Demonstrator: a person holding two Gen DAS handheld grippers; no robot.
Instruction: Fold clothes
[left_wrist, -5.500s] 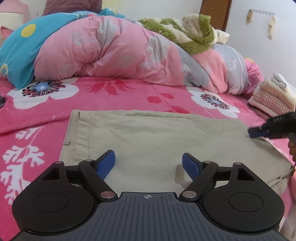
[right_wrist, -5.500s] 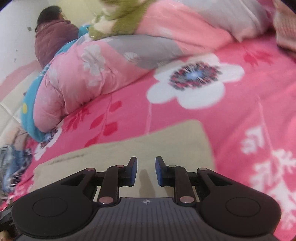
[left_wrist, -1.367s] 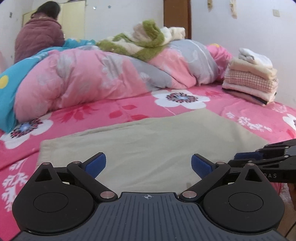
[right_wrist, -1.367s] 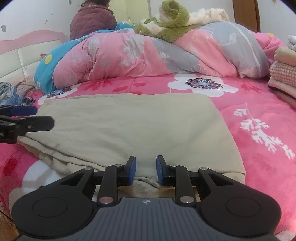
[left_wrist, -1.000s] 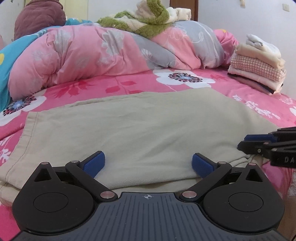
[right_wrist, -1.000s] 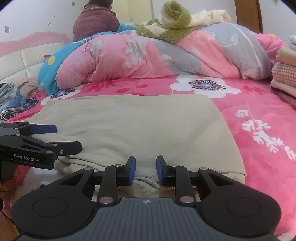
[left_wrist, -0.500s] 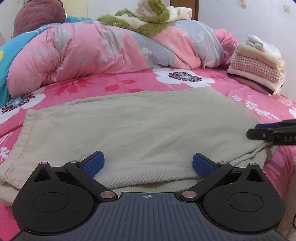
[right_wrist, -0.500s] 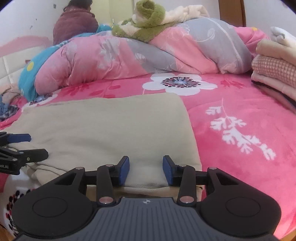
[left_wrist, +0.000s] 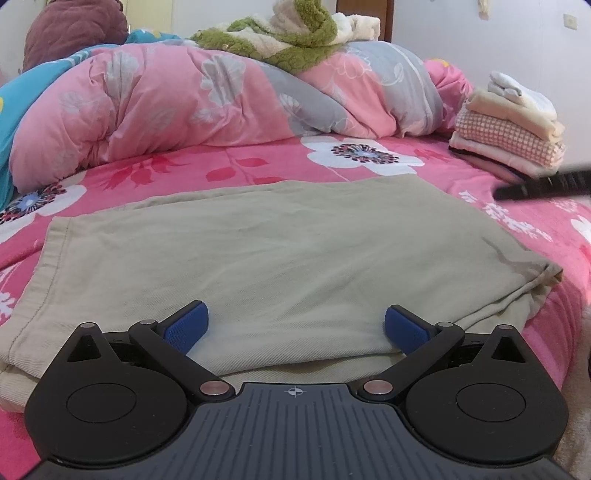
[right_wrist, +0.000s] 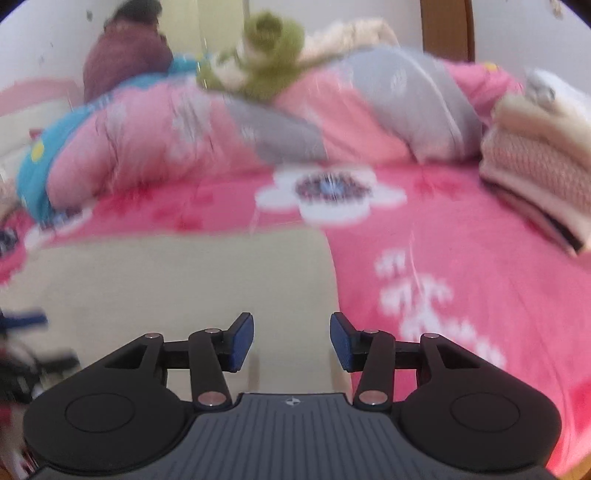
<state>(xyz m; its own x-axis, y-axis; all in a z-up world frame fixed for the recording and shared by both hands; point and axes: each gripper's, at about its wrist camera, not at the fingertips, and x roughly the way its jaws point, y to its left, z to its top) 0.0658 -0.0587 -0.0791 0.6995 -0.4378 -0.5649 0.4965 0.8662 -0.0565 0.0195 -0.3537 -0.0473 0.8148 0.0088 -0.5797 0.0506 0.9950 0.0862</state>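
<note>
A bed spread with a bright pink floral blanket (left_wrist: 258, 162) fills both of your views, a rumpled pink, grey and blue quilt (left_wrist: 177, 107) heaped along its far side with a green and cream fleece (left_wrist: 291, 33) tossed on top. A person in a maroon jacket (right_wrist: 125, 62) sits beyond the quilt, back to you. The folded beige garment (left_wrist: 280, 251) lies flat on the blanket at the near edge of the bed, its layered edges showing along the front and at the right corner. A stack of folded clothes (left_wrist: 509, 129) stands well apart from it at the far right of the bed. Your left gripper (left_wrist: 295, 325) hangs just over the garment's near edge with its blue pads spread wide and nothing between them. Your right gripper (right_wrist: 291, 339), seen through a motion-blurred view, sits above the garment's right end with its jaws opening, the fabric below them and not pinched; from the left wrist view only a dark blurred part of it shows at the right edge.
</note>
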